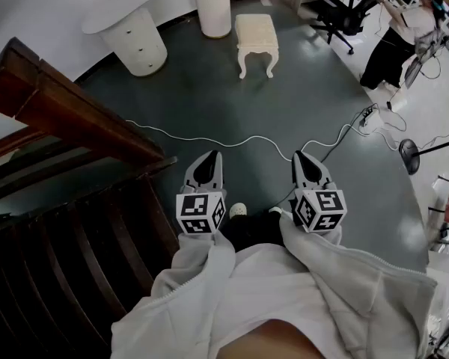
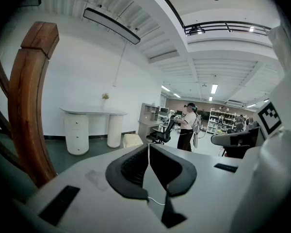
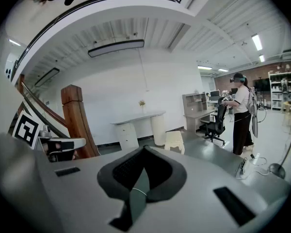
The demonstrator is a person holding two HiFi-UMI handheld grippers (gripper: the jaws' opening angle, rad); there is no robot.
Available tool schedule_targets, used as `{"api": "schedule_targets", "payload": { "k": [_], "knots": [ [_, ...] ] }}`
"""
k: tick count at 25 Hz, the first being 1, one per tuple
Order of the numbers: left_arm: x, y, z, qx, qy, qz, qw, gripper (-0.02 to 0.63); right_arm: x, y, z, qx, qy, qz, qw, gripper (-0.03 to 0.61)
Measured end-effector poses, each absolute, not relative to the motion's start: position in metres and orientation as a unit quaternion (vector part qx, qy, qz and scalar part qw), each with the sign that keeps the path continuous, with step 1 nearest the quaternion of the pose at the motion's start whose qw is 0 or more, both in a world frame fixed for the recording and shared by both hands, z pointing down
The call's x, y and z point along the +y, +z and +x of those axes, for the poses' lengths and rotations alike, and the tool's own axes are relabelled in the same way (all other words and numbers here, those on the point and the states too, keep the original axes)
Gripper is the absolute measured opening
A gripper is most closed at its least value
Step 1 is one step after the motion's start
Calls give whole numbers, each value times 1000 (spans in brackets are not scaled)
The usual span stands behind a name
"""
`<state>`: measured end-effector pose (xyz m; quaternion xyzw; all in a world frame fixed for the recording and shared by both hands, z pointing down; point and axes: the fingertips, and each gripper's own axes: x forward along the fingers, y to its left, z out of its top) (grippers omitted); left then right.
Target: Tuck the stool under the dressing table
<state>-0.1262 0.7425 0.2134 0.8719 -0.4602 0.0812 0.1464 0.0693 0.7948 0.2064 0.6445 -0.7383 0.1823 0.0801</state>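
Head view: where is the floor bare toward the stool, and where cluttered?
Bare: the floor between the white cable and the stool, up to the dressing table. Cluttered: right side, with power strip, fan and office chair; wooden stairs close the left.

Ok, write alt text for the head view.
A cream stool stands on the dark floor beside the white dressing table, not under it. Nearer, the left gripper and right gripper are shut and empty, a white cable crossing the floor ahead.
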Motion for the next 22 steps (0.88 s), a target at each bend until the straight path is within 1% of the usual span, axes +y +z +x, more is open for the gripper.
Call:
{"api": "schedule_targets", "payload": {
  "k": [12, 22],
  "knots": [
    [749, 210, -153, -457, 78, 876, 134, 22, 794, 202, 54, -719, 163, 672, 72, 49],
    [761, 224, -172, -450, 89, 876, 148, 23, 805, 206, 51, -698, 163, 693, 78, 49]
  ]
}}
